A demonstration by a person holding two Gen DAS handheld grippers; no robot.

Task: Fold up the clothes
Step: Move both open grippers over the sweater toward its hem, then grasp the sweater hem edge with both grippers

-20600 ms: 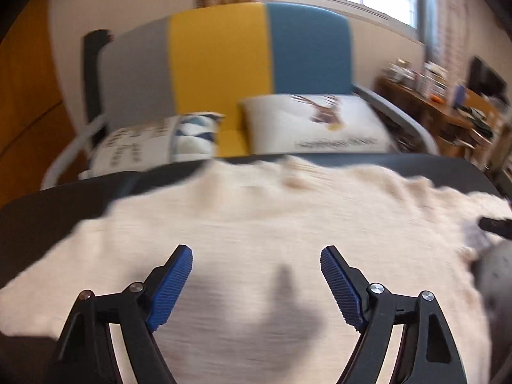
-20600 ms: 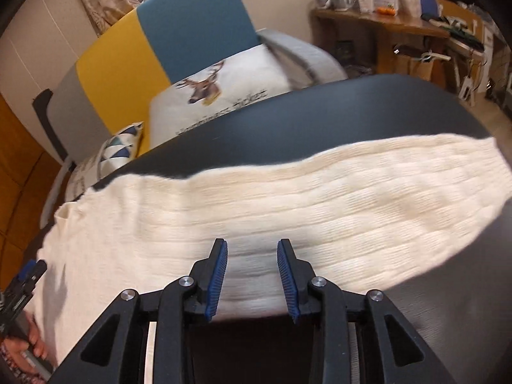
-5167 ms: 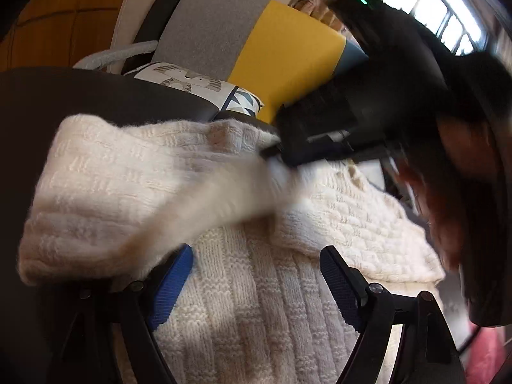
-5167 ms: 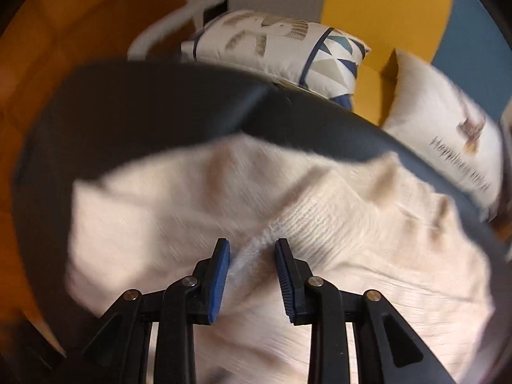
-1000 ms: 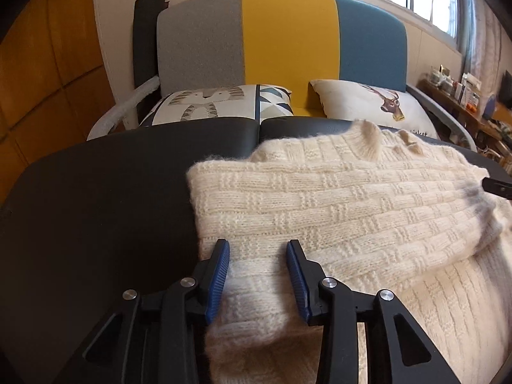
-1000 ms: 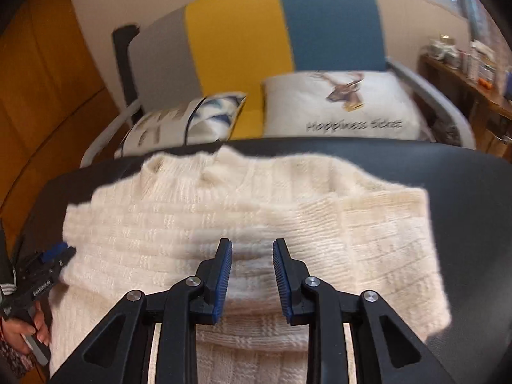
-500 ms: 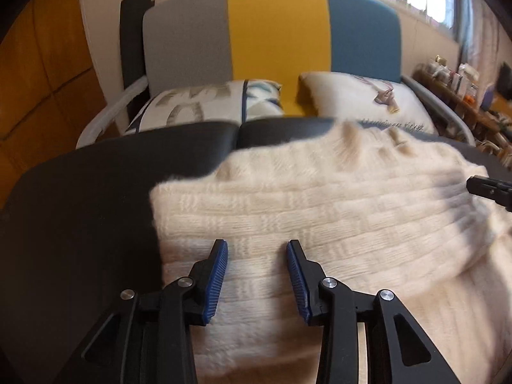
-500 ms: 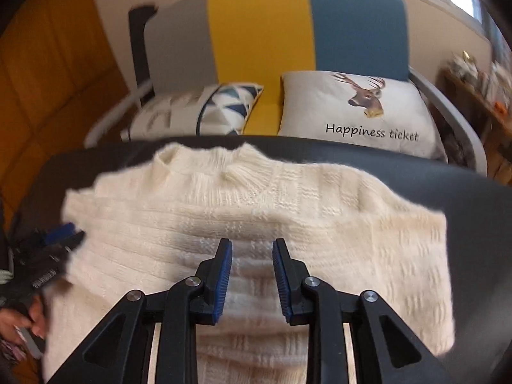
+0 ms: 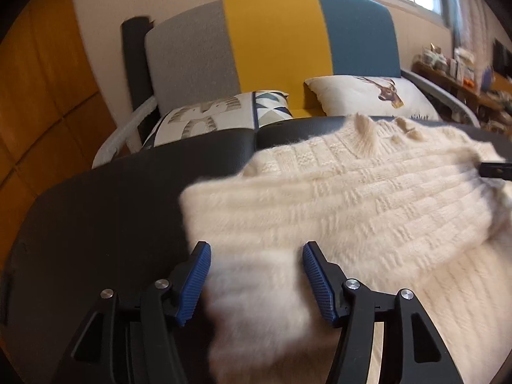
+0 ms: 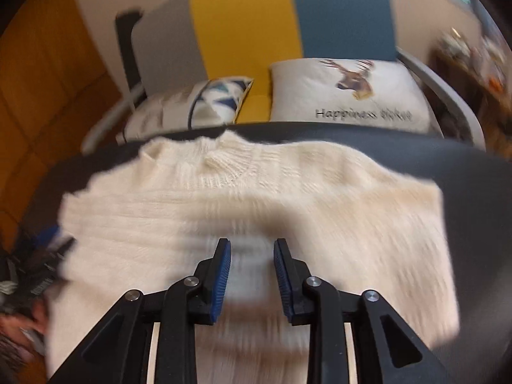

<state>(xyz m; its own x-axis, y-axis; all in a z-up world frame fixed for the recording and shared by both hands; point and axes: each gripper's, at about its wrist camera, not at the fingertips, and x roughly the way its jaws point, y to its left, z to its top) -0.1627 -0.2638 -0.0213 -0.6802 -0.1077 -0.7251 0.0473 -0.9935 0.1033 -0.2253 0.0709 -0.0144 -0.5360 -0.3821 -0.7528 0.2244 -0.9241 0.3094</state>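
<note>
A cream knitted sweater (image 9: pixel 352 198) lies on the black table (image 9: pixel 112 224), its sleeves folded across the body and its collar toward the sofa. My left gripper (image 9: pixel 256 272) is at the sweater's left edge. Its jaws stand apart around a blurred, raised fold of knit. In the right wrist view the sweater (image 10: pixel 256 198) spreads wide, and my right gripper (image 10: pixel 252 272) is shut on a bunch of knit at its near middle. The other gripper's dark tip (image 9: pixel 494 170) shows at the right edge.
Behind the table stands a grey, yellow and blue sofa (image 9: pixel 272 41) with a patterned pillow (image 9: pixel 217 115) and a deer pillow (image 10: pixel 348 92). A hand (image 10: pixel 28 320) holds the left tool at the lower left. Shelves with clutter (image 9: pixel 464 67) are at the far right.
My left gripper's jaws have widened since half a second ago, and the fold between them has risen. The right gripper stays shut and has shifted forward over the sweater.
</note>
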